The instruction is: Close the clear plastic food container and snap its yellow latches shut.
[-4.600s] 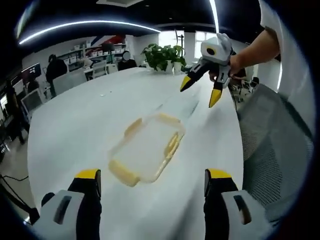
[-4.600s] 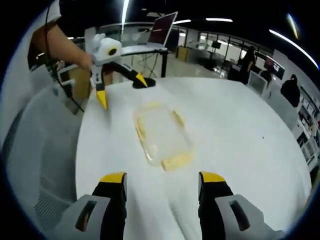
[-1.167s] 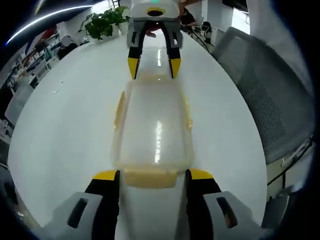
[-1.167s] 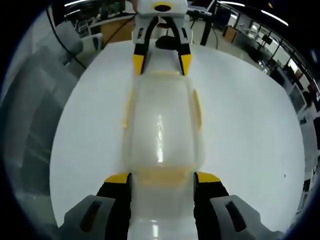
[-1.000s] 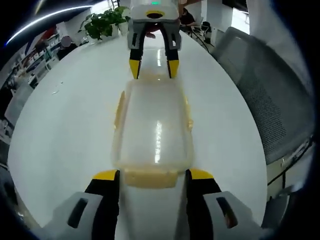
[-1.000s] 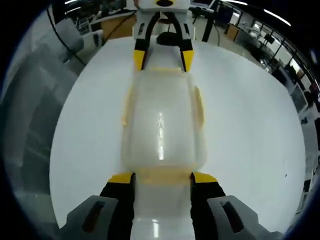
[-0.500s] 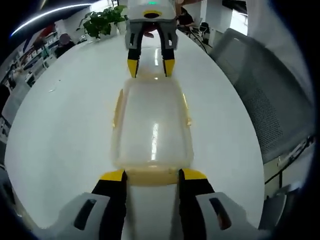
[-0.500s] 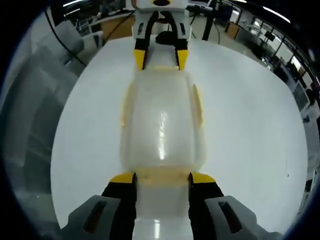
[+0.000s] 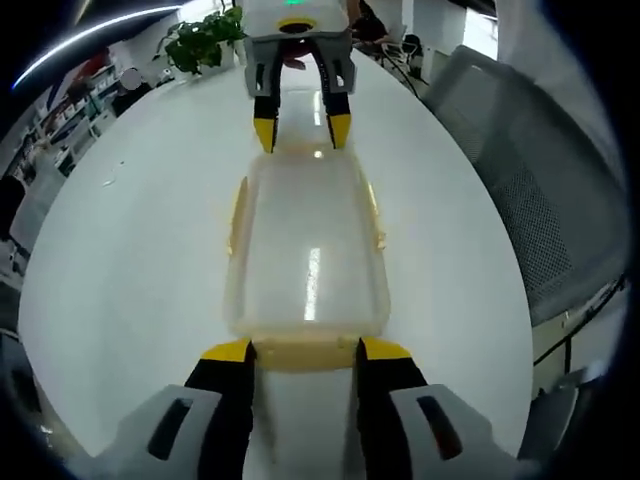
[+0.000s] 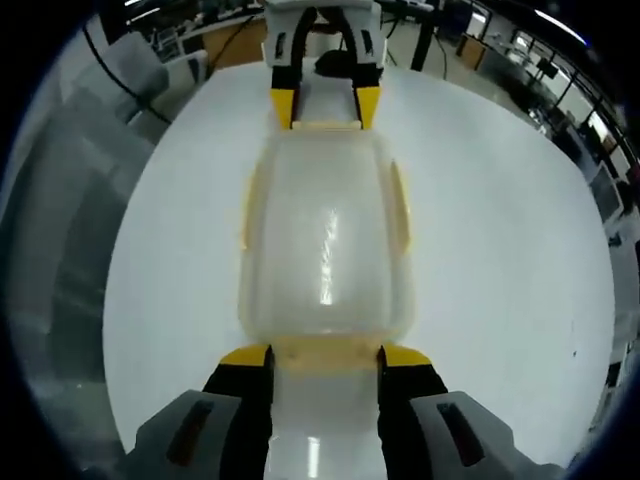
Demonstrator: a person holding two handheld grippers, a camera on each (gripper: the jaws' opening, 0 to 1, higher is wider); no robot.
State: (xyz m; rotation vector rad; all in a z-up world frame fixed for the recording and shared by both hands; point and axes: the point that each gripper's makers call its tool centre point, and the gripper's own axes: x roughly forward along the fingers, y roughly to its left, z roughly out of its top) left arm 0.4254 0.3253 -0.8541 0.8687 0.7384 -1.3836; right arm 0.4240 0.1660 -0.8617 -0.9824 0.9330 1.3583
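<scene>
The clear plastic container point(image 9: 305, 250) lies lengthwise on the white table point(image 9: 130, 250), lid on, with yellow latches along its sides and at both ends. My left gripper point(image 9: 305, 352) has closed in on the near yellow end latch point(image 9: 303, 354), one jaw against each end of it. At the far end the right gripper point(image 9: 300, 132) flanks the opposite latch. In the right gripper view the same container point(image 10: 325, 245) runs away from me. There my right gripper point(image 10: 325, 357) clasps its near end latch point(image 10: 325, 352), and the left gripper point(image 10: 325, 108) holds the far one.
A grey mesh chair point(image 9: 520, 170) stands beside the table edge, also seen as a grey chair point(image 10: 60, 200). A potted plant point(image 9: 205, 40) sits at the table's far end. Desks and people fill the office behind.
Both grippers came in from above the table to opposite ends of the container, and their jaws narrowed onto the end latches. Over the last half second little has shifted.
</scene>
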